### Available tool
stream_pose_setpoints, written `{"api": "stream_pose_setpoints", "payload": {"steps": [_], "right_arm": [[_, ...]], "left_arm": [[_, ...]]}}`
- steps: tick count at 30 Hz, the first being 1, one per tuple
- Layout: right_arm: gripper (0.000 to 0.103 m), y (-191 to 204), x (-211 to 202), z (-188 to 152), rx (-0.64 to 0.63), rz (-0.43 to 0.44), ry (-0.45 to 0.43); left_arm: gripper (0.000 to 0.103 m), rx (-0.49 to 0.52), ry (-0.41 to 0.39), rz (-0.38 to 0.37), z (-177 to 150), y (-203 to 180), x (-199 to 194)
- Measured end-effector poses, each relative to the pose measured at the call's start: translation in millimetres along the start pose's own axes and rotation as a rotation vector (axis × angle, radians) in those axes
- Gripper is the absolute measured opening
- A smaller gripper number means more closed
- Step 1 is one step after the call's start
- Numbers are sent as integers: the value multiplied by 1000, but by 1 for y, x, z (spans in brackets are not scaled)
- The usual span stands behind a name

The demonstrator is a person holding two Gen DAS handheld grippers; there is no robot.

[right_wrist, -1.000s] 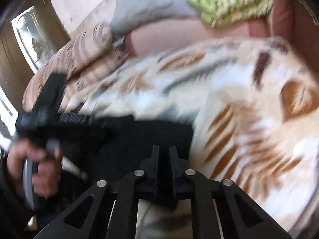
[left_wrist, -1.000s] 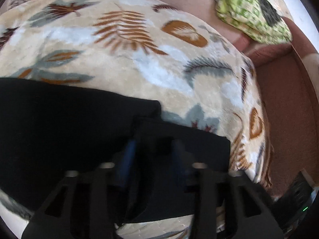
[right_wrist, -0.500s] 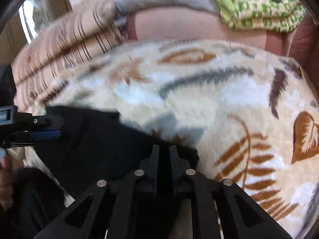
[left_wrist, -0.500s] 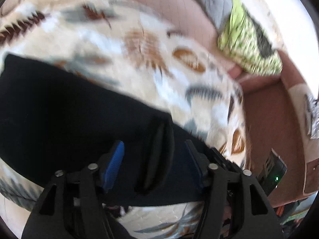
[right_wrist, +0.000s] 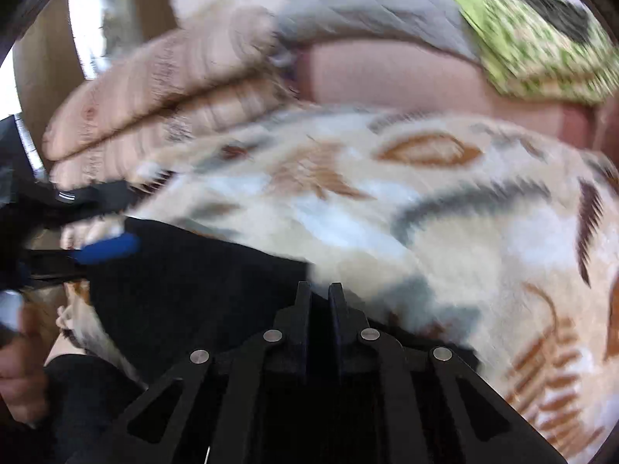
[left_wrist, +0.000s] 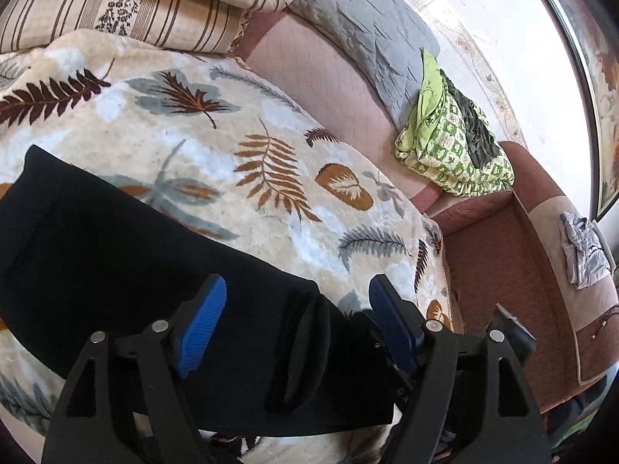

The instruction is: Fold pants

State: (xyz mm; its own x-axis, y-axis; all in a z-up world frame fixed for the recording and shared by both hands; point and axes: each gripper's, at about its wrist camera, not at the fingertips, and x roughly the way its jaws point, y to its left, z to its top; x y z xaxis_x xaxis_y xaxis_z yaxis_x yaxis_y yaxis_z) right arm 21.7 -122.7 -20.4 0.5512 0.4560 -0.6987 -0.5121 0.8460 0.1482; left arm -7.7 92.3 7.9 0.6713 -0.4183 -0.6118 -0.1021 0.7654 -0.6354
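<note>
My left gripper [left_wrist: 296, 295] stands wide apart above the black pants [left_wrist: 127, 270], its blue pads [left_wrist: 201, 324] clear of the cloth and gripping nothing; the pants lie spread flat on the leaf-patterned blanket [left_wrist: 278, 178], with a raised fold of black fabric sitting between my two left fingers. My right gripper [right_wrist: 319, 301] is pinched tight, its fingers pressed nearly together on an edge of the pants [right_wrist: 201, 294] close to the lens; that view is blurred, so I cannot tell how much cloth lies between them. From the right side I see the left gripper [right_wrist: 104, 251] at the far edge of the black fabric, and the blanket [right_wrist: 445, 212] stretching away beyond it. Behind the blanket lie a striped pillow [left_wrist: 135, 4], a grey quilted cover [left_wrist: 359, 34] and a green checked bundle [left_wrist: 452, 147], all well apart from the pants.
</note>
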Motion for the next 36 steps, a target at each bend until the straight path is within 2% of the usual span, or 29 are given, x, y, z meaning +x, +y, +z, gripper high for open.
{"api": "stream_pose_setpoints", "payload": {"steps": [2,3,4,6,9,12,14,15,16,17,20,23,25,27,28,29,32,34,36], "right_arm": [[12,16,28,-7,-50,38,135],[12,26,34,-15,-97,39,147],[11,35,31,-19,-154,6,109],[10,35,25,-16,-168,13,117],[10,28,2,-18,-124,19,89],[10,30,-33,-34,-92,49,69],[10,30,-47,-51,-63,15,77],[10,25,-48,-60,-36,16,94],[10,18,-41,-70,-3,26,155],[11,15,-40,-73,10,48,158],[10,4,-55,-69,67,91,128],[13,-16,-88,-68,137,39,31],[13,-34,-100,-76,232,52,11],[13,-38,-90,-82,244,57,65],[14,-34,-76,-87,218,35,139],[14,-31,-69,-88,202,27,164],[16,-25,-77,-80,188,13,118],[17,-27,-94,-74,206,-15,20],[22,-38,-102,-71,254,-14,-35]], "left_arm": [[76,-12,3,-1,0,3,-1],[76,-18,6,-4,0,4,0],[76,-21,10,-8,0,5,-1],[76,-39,19,-14,0,8,0],[76,-49,26,-17,0,10,1],[76,-45,25,-23,-1,9,1],[76,-48,29,-26,-1,10,1],[76,-48,28,-27,-1,10,1],[76,-47,26,-27,-1,10,1],[76,-47,28,-27,-1,10,2],[76,-49,32,-25,-1,10,2],[76,-49,33,-27,-3,9,1],[76,-59,31,-30,-3,9,2],[76,-62,34,-32,-3,9,3],[76,-60,34,-31,-3,8,3],[76,-56,34,-31,-3,8,3],[76,-55,34,-32,-3,9,3],[76,-60,33,-32,-3,8,4],[76,-62,33,-34,-4,6,4]]}}
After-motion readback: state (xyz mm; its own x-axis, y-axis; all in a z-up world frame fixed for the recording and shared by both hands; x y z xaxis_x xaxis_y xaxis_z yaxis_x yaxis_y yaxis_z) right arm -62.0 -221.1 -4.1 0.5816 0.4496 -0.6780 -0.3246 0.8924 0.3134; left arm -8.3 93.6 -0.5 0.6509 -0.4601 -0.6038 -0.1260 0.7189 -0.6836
